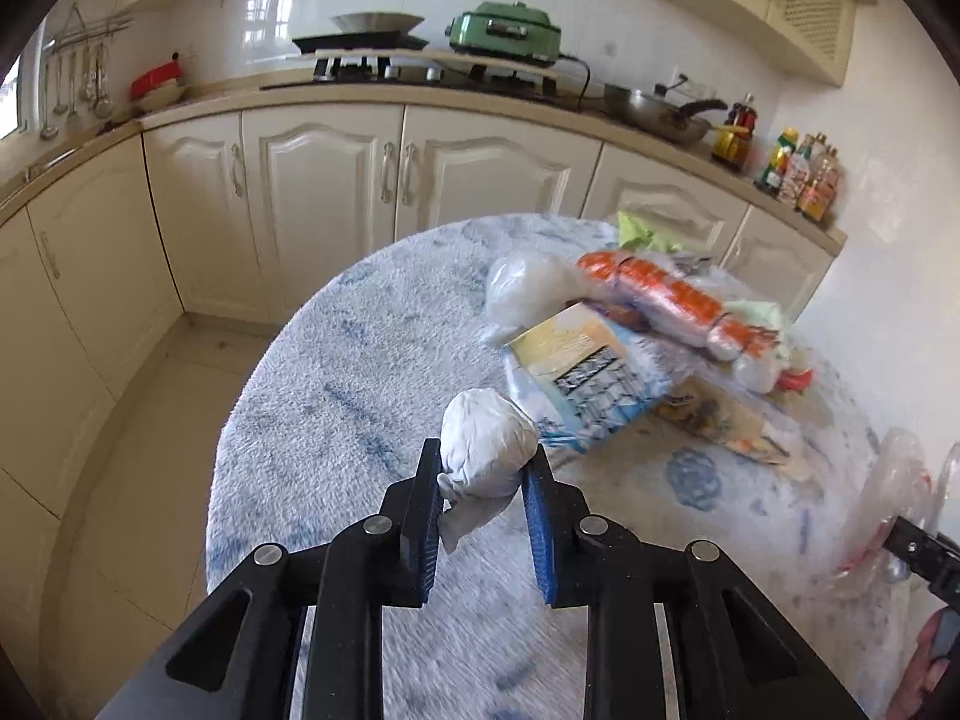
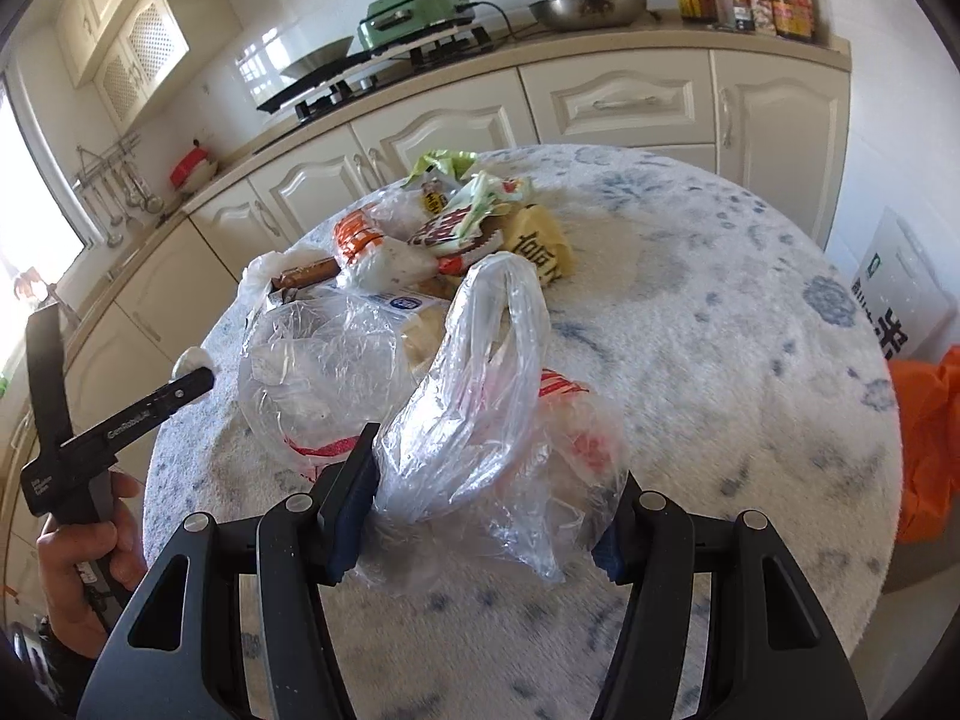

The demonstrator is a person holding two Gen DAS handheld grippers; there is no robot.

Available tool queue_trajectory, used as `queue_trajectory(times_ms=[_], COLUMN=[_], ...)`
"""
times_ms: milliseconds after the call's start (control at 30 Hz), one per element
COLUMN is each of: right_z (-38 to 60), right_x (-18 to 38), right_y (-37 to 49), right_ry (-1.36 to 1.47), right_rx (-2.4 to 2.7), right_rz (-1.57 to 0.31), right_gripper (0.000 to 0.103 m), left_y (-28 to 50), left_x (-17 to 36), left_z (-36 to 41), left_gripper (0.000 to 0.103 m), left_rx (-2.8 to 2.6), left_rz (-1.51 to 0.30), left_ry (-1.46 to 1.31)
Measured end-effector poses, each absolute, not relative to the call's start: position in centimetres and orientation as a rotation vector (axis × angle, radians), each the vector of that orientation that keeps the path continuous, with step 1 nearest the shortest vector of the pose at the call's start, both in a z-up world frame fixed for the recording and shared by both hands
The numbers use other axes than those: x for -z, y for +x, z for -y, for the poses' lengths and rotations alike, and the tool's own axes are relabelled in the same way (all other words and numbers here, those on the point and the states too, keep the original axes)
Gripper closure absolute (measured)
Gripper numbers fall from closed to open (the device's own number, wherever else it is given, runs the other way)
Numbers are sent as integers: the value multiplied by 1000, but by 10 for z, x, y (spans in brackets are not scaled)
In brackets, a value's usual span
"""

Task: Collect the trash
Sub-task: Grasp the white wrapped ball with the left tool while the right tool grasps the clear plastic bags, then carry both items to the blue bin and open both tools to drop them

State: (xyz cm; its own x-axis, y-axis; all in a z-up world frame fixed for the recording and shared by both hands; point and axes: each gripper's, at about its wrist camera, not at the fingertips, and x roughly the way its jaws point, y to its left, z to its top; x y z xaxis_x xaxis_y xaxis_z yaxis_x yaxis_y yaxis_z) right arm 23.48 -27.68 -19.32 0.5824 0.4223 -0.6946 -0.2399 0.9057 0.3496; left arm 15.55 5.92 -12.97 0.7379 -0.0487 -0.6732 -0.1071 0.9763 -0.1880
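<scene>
black jaws of the left gripper (image 1: pixel 483 468) sit at the bottom of the left wrist view, clenched on a white crumpled paper wad (image 1: pixel 487 450). wad sits between the blue pads, touching both; its twisted tail hangs against the left pad, rounded end sticks up past the fingertips. wad appears lifted just off the fluffy white-and-blue cover of the round bench (image 1: pixel 360 372).

right gripper (image 2: pixel 486 504): jaws about half spread, grasping a clear plastic bag (image 2: pixel 474 420). both pads press into the bunched film; bag's loop handle stands up ahead of the jaws, bag mouth billows open to the left of it. red print shows on the film.

trash pile (image 2: pixel 444 234) lies on the bench beyond the bag: orange-and-white wrapper (image 1: pixel 666 300), blue-and-white printed packet (image 1: pixel 588 396), yellow wrapper (image 2: pixel 543 249), green scraps. pile is apart from both sets of jaws.

right wrist view shows the left gripper at the far left edge, held by a hand (image 2: pixel 84 546), with the wad at its tip, just beside the bag mouth.

orange bag (image 2: pixel 927 438) sits off the bench edge at right.
</scene>
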Motion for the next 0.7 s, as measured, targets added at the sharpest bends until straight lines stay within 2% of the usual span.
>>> queue_trajectory(times_ms=[367, 700], right_z=[353, 473], right_x=[173, 161], right_y=[202, 154], right_ry=[325, 419], right_rx=[-297, -63], right_rz=[-772, -674], right_gripper=[43, 43], left_y=[92, 84], left_x=[80, 78], left_z=[47, 162], left_gripper=[81, 81], left_rx=[232, 526], left_rz=[-602, -641], left_ry=[-140, -72])
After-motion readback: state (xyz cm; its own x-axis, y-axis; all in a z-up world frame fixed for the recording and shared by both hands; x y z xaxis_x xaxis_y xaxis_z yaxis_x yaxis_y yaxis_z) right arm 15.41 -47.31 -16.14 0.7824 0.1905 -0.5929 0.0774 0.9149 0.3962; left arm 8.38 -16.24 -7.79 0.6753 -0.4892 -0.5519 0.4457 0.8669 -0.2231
